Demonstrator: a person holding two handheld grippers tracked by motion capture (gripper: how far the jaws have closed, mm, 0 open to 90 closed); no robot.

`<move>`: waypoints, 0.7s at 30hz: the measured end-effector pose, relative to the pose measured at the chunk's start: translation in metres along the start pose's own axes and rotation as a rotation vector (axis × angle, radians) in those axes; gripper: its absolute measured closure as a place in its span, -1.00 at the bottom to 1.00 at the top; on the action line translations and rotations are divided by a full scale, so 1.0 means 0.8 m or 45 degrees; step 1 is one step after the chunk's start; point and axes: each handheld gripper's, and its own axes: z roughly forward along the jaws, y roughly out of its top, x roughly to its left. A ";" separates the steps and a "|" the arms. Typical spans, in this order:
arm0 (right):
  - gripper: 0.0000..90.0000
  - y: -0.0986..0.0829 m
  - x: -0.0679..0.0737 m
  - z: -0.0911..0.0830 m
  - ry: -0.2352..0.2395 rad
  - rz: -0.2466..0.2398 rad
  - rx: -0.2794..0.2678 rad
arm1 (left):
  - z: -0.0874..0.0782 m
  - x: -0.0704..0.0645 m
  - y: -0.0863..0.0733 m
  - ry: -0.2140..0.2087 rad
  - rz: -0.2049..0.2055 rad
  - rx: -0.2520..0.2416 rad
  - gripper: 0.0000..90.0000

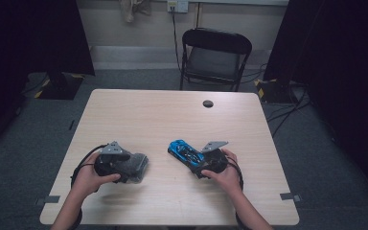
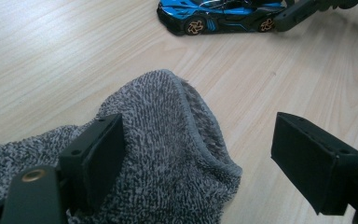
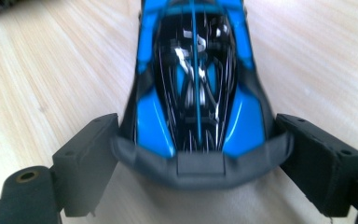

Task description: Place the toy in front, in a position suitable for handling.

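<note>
Landmark: the blue toy car, near the middle of the counter, slightly toward the person's edge.

Left of the car, well apart from it: grey knitted cloth, bunched in a soft heap on the counter. Left gripper over that heap, left hand behind it. Fingers wide open; 1 pad resting against the cloth, the other pad off the cloth's side with bare wood beneath. Nothing clamped yet.

At the car itself: wheels down on the wood, nose pointing away from the right gripper. Rear end sitting between the 2 right fingers, both pads just beside the dark rear bumper, possibly touching its corners. Firm grip or mere bracket: cannot tell from these views. Right hand just behind the car's tail.

Step in hand, as judged: taking hold of both things, car on the right, cloth on the left, likely for wiping or wrapping the car.

Next move, as judged: closing the left fingers on a fold of cloth, squeezing the right fingers squarely on the car's flanks so as not to let it roll forward.
</note>
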 end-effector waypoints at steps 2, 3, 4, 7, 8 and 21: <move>-0.68 -0.004 0.002 0.000 -0.001 0.000 -0.013 | 0.001 0.000 0.000 -0.004 0.001 0.000 -0.61; -0.66 -0.005 0.002 0.000 -0.010 -0.002 -0.020 | 0.001 0.000 0.000 -0.004 0.000 0.000 -0.61; -0.66 -0.006 0.002 0.000 -0.017 -0.003 -0.025 | 0.001 0.000 0.000 -0.006 -0.004 0.000 -0.61; -0.66 -0.008 0.002 0.000 -0.018 -0.009 -0.040 | 0.001 0.001 0.000 -0.009 -0.002 0.001 -0.61; -0.68 -0.011 0.004 0.001 -0.037 -0.034 -0.050 | 0.001 0.001 -0.001 -0.009 -0.005 -0.001 -0.61; -0.46 -0.014 0.009 -0.002 -0.067 -0.016 -0.078 | -0.017 0.005 0.009 0.085 0.099 0.035 -0.61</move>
